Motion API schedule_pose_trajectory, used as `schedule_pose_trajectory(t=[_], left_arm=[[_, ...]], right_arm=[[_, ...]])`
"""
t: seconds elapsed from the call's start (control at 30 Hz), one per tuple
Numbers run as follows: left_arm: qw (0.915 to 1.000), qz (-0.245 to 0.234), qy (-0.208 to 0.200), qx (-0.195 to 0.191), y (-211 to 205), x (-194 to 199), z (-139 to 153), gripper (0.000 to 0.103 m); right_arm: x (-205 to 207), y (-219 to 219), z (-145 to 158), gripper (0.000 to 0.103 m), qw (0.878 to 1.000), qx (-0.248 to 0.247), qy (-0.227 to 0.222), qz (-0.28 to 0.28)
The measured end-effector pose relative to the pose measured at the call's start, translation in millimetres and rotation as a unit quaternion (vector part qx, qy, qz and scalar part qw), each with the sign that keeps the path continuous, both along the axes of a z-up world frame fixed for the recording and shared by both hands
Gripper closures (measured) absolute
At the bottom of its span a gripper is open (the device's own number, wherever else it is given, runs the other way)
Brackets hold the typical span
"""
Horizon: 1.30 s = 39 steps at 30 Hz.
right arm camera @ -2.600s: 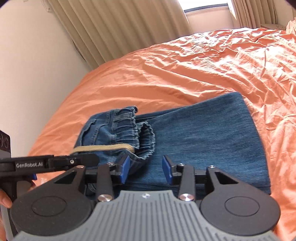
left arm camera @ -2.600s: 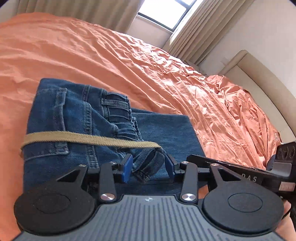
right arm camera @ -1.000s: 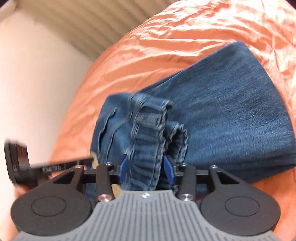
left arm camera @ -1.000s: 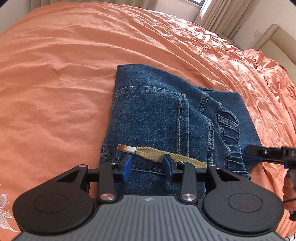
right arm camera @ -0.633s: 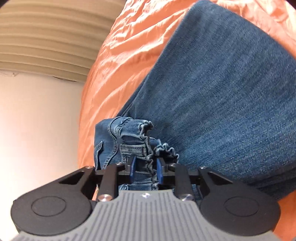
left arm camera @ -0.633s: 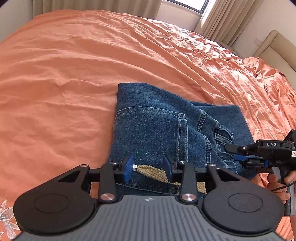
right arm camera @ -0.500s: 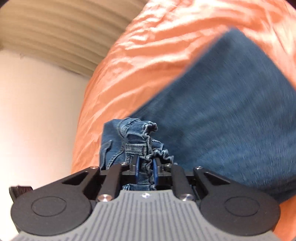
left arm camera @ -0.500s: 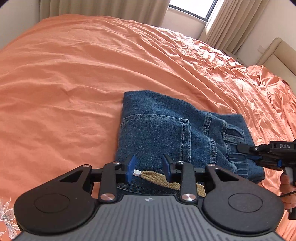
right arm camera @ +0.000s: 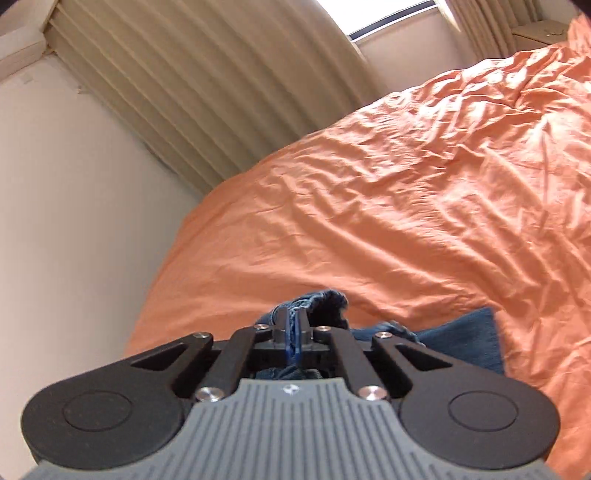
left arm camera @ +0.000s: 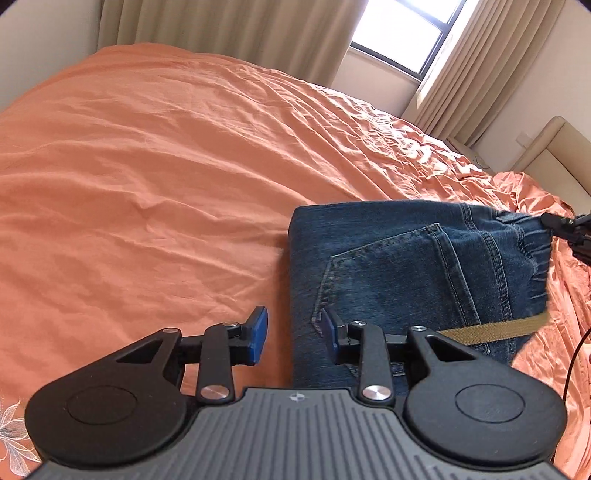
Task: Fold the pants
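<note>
Folded blue jeans (left arm camera: pixel 406 266) lie on the orange bedsheet (left arm camera: pixel 166 166), back pocket up, with a tan drawstring (left arm camera: pixel 495 330) across their near right part. My left gripper (left arm camera: pixel 293 334) is open and empty at the jeans' near left edge, one finger over the sheet, one over the denim. My right gripper (right arm camera: pixel 293 328) is shut on the gathered waistband (right arm camera: pixel 317 301) and holds it lifted; its tip also shows in the left wrist view (left arm camera: pixel 565 225) at the jeans' right end.
The orange sheet (right arm camera: pixel 406 203) covers the whole bed, wrinkled toward the right. Beige curtains (right arm camera: pixel 207 85) and a window (left arm camera: pixel 399 33) stand behind the bed. A cream headboard (left arm camera: pixel 554 147) is at far right. A wall (right arm camera: pixel 74 221) borders the bed's left side.
My right gripper has closed on the waistband and lifted it, tilting up. My left gripper has shifted left off the drawstring to the jeans' edge and stays open.
</note>
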State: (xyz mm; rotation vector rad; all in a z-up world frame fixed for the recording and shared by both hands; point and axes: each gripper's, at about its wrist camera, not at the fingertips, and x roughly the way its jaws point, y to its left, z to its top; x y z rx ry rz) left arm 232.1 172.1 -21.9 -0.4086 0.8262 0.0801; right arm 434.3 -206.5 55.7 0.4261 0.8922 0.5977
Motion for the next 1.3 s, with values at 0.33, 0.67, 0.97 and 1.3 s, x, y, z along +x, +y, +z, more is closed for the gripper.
schedule_pose_trajectory(t=[0.33,0.67,0.97,1.3], left_arm=[[0.9994,-0.020,0.030,-0.002,-14,11,-23,0.067],[0.9989,-0.006,0.045,-0.014,-15,21,-33,0.067],[0.9993,-0.017,0.033,-0.011,-20,27,-33,0.067],[0.9983,-0.047,0.033,0.002,-46,17,-26,0.067]], right_arm=[[13,-57,-120,0.080,0.991,0.037,0.119,-0.049],[43,-23,-167,0.069,0.977,0.095,0.189,-0.021],[18,-43,-100,0.099,0.992,0.100,0.072,0.006],[7,-75,-180,0.094,0.984,0.047,0.152,-0.078]])
